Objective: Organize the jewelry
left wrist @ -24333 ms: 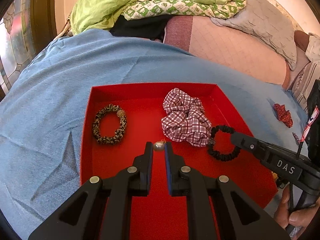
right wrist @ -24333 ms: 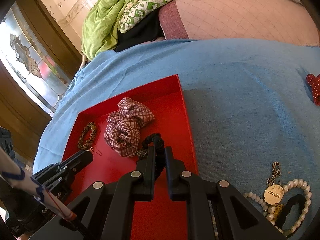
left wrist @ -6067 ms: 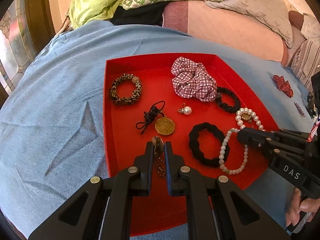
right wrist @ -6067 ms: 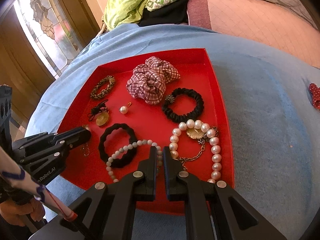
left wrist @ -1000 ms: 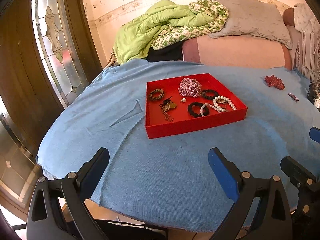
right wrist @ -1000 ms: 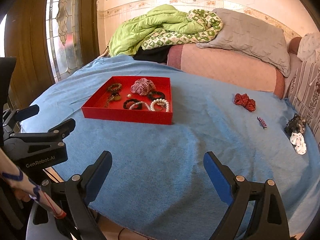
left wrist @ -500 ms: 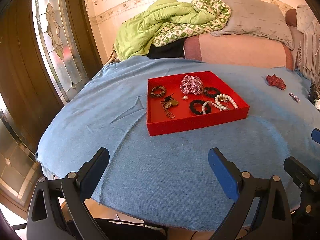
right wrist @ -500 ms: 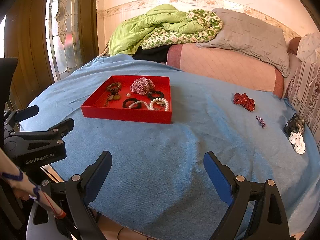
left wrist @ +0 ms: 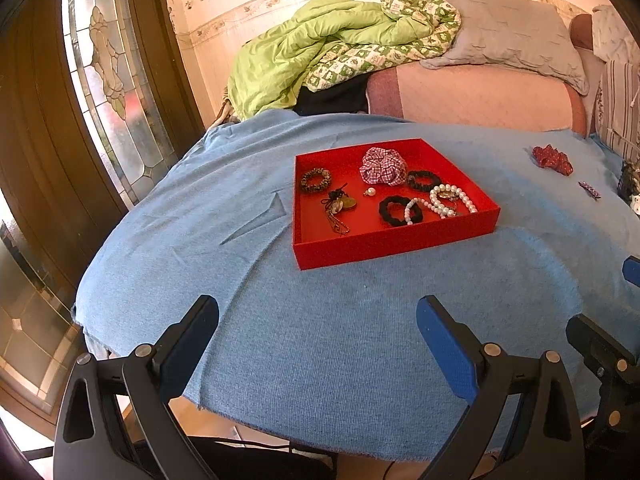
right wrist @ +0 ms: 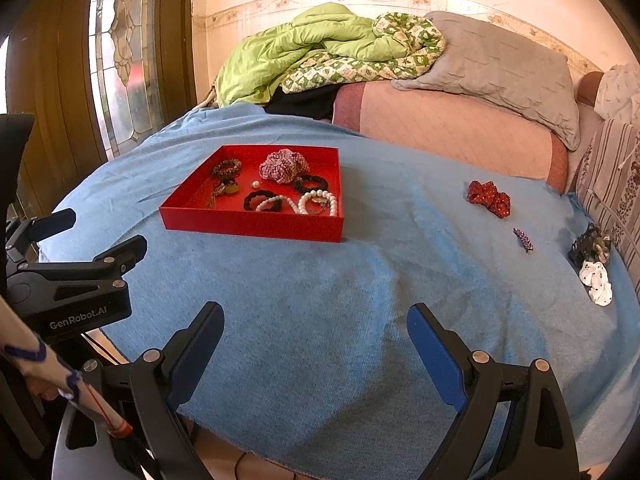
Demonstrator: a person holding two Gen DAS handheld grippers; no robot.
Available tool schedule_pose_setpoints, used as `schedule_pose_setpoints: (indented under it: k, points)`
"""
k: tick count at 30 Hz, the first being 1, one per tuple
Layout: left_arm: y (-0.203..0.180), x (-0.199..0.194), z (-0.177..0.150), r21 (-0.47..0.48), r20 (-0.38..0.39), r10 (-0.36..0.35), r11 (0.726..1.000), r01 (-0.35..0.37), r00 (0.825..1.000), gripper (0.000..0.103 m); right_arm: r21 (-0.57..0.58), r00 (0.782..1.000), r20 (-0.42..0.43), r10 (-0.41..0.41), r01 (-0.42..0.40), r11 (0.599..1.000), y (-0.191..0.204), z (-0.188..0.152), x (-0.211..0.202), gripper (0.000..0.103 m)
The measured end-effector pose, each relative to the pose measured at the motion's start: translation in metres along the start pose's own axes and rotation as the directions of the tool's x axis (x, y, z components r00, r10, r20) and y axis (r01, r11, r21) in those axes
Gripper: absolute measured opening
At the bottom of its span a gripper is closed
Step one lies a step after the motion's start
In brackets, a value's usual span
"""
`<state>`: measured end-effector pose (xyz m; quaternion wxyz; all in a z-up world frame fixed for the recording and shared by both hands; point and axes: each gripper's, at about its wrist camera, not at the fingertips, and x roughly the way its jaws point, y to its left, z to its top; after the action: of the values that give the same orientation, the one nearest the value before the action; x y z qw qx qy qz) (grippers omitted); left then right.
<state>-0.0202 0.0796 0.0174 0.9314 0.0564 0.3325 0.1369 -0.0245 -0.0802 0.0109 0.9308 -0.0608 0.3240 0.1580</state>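
Hovering wide open over the near edge of the blue cloth (left wrist: 320,340): left hand-held gripper (left wrist: 318,316), nothing between its fingers. Right hand-held gripper (right wrist: 316,324) is doing the same, also spread wide and carrying nothing; both are sitting well back from the red tray (left wrist: 384,242).

Tray is resting flat on the cloth, mid-surface. Lying inside it:
- leopard-print hair tie (left wrist: 315,179) in the far-left corner
- checked scrunchie (left wrist: 382,166) against the far wall
- black hair tie (left wrist: 423,180) just right of the scrunchie
- second black hair tie (left wrist: 398,211) nearer the front, with a pearl strand (left wrist: 416,206) crossing it
- pearl bracelet (left wrist: 452,200) near the right wall
- single pearl earring (left wrist: 371,191) in the middle
- gold pendant with dark cord and chain (left wrist: 340,206) left of centre

Sitting outside the tray, well apart to the right: red bow (right wrist: 489,197), small dark clip (right wrist: 523,239), and a black-and-white bundle of accessories (right wrist: 593,264) at the cloth's right edge.

Green quilt (right wrist: 320,48) and grey pillow (right wrist: 500,68) are piled on the pink mattress (right wrist: 448,132) behind.
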Motion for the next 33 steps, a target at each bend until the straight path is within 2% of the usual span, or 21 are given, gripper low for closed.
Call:
schedule_pose_setpoints:
  k: [33]
  points:
    - [0.0024, 0.0044, -0.0008, 0.003, -0.022, 0.005, 1.000, -0.005, 1.000, 0.099, -0.005, 0.999, -0.044, -0.006, 0.005, 1.000, 0.0001, -0.0023, 0.0097, 0.095]
